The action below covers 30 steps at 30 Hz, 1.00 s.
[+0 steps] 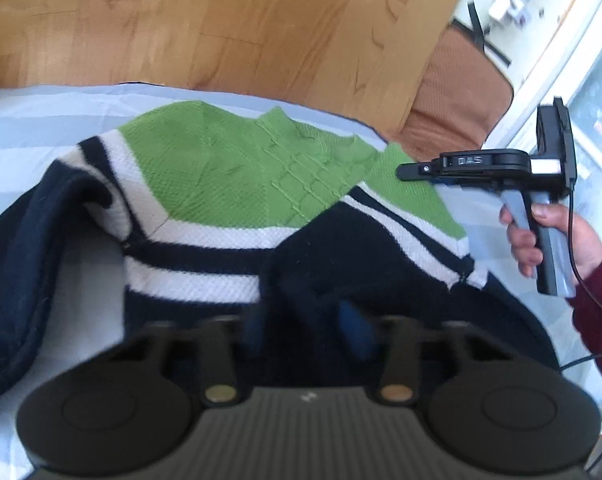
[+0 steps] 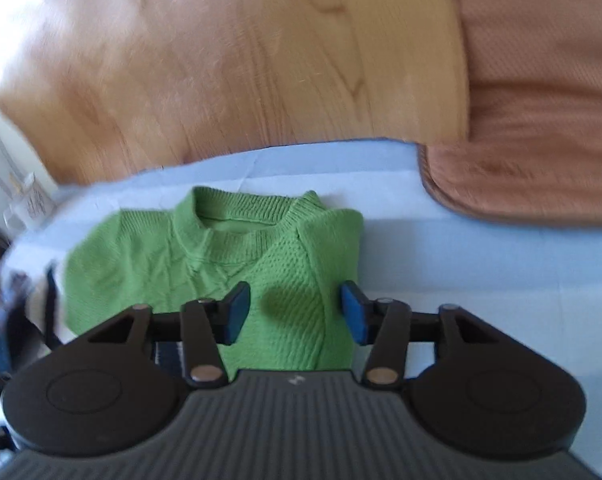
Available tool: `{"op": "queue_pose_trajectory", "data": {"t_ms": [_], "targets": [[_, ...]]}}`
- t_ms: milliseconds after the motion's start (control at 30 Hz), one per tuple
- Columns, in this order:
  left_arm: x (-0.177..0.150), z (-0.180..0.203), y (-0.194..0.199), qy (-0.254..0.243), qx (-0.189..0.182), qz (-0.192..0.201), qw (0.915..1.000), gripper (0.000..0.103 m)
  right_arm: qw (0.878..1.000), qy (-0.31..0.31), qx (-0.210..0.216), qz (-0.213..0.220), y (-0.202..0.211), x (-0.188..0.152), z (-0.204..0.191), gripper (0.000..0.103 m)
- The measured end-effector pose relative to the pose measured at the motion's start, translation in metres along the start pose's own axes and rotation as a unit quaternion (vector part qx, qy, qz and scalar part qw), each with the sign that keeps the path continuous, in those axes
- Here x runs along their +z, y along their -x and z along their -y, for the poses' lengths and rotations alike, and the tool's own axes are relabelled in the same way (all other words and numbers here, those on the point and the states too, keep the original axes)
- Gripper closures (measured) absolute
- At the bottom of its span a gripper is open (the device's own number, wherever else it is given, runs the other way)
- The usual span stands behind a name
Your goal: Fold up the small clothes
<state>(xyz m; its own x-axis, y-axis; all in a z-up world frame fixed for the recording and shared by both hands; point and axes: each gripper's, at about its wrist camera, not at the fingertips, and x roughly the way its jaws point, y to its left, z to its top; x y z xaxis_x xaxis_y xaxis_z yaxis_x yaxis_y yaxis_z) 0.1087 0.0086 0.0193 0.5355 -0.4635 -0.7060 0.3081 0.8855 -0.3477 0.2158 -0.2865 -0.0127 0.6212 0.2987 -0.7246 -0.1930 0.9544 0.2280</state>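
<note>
A home interior: warm wood-plank flooring (image 1: 205, 20) surrounds a work surface covered in a pale blue sheet (image 2: 481, 264), with a brown quilted cushion (image 1: 457, 92) beside it and a white-framed window (image 1: 581, 92) admitting daylight.

The left black claw with blue pads (image 1: 305, 320) angles downward, its two pads drawn in close and pinching a bunched ridge of navy knit cloth (image 1: 313, 272). Over on the right, a bare hand (image 1: 549, 240) in a dark red sleeve (image 1: 597, 300) grips the grey handle. That right black claw (image 2: 295, 312) has pads parted narrowly, pressing on nothing.
</note>
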Motion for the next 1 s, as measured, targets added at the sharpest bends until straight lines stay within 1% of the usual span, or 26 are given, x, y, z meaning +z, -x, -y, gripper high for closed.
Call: {"op": "queue_pose_trajectory", "data": {"t_ms": [33, 100, 133, 167, 200, 233, 267, 300, 333, 367, 433, 467, 500, 533, 567, 633, 667, 733, 833, 900, 1000], "targets": [[0.003, 0.007, -0.003, -0.014, 0.011, 0.000, 0.9998, 0.086, 1.000, -0.010, -0.001, 0.014, 0.005, 0.000, 0.008, 0.089], [0.013, 0.022, -0.011, -0.048, 0.024, 0.007, 0.9985, 0.089, 0.997, -0.044, -0.001, 0.057, 0.021, 0.004, 0.031, 0.090], [0.019, 0.030, -0.016, -0.066, 0.025, 0.014, 0.9974, 0.089, 0.994, -0.071, 0.001, 0.078, 0.031, 0.004, 0.048, 0.090], [0.026, 0.039, -0.022, -0.084, 0.029, 0.020, 0.9959, 0.089, 0.990, -0.106, 0.006, 0.090, 0.036, 0.004, 0.066, 0.090], [0.034, 0.047, -0.030, -0.103, 0.041, 0.028, 0.9934, 0.089, 0.986, -0.134, -0.005, 0.099, 0.038, 0.001, 0.082, 0.101], [0.041, 0.056, -0.040, -0.127, 0.063, 0.038, 0.9892, 0.089, 0.982, -0.148, -0.047, 0.110, 0.039, -0.004, 0.095, 0.100], [0.047, 0.063, -0.052, -0.147, 0.084, 0.045, 0.9845, 0.089, 0.979, -0.158, -0.066, 0.109, 0.037, -0.008, 0.106, 0.100], [0.052, 0.066, -0.066, -0.155, 0.099, 0.039, 0.9821, 0.089, 0.976, -0.182, -0.070, 0.100, 0.034, -0.014, 0.118, 0.100], [0.058, 0.065, -0.080, -0.150, 0.108, 0.023, 0.9826, 0.088, 0.972, -0.211, -0.062, 0.086, 0.033, -0.020, 0.129, 0.096], [0.062, 0.061, -0.087, -0.140, 0.108, 0.019, 0.9840, 0.083, 0.969, -0.231, -0.044, 0.079, 0.036, -0.026, 0.136, 0.096], [0.065, 0.060, -0.086, -0.133, 0.113, 0.023, 0.9843, 0.075, 0.968, -0.235, -0.008, 0.090, 0.055, -0.036, 0.140, 0.095], [0.064, 0.058, -0.083, -0.130, 0.121, 0.024, 0.9838, 0.061, 0.969, -0.228, 0.005, 0.095, 0.066, -0.043, 0.136, 0.095], [0.063, 0.058, -0.080, -0.128, 0.136, 0.029, 0.9821, 0.047, 0.970, -0.222, 0.020, 0.097, 0.077, -0.050, 0.132, 0.092], [0.060, 0.057, -0.075, -0.129, 0.145, 0.034, 0.9805, 0.046, 0.971, -0.218, 0.042, 0.094, 0.090, -0.061, 0.129, 0.087], [0.057, 0.055, -0.069, -0.129, 0.142, 0.035, 0.9808, 0.046, 0.971, -0.215, 0.060, 0.090, 0.097, -0.071, 0.123, 0.085], [0.052, 0.049, -0.056, -0.119, 0.131, 0.037, 0.9836, 0.046, 0.972, -0.205, 0.088, 0.076, 0.117, -0.097, 0.112, 0.069], [0.049, 0.047, -0.048, -0.114, 0.127, 0.040, 0.9844, 0.046, 0.973, -0.196, 0.098, 0.068, 0.128, -0.112, 0.106, 0.067], [0.046, 0.043, -0.036, -0.104, 0.120, 0.046, 0.9862, 0.044, 0.975, -0.186, 0.113, 0.054, 0.147, -0.142, 0.093, 0.067], [0.038, 0.037, -0.025, -0.086, 0.097, 0.042, 0.9906, 0.040, 0.970, -0.199, 0.132, 0.040, 0.175, -0.189, 0.082, 0.066], [0.032, 0.033, -0.022, -0.075, 0.084, 0.032, 0.9931, 0.031, 0.968, -0.210, 0.136, 0.031, 0.187, -0.215, 0.073, 0.066], [0.020, 0.028, -0.023, -0.054, 0.067, 0.009, 0.9962, 0.031, 0.964, -0.225, 0.138, 0.033, 0.198, -0.242, 0.063, 0.066]]}}
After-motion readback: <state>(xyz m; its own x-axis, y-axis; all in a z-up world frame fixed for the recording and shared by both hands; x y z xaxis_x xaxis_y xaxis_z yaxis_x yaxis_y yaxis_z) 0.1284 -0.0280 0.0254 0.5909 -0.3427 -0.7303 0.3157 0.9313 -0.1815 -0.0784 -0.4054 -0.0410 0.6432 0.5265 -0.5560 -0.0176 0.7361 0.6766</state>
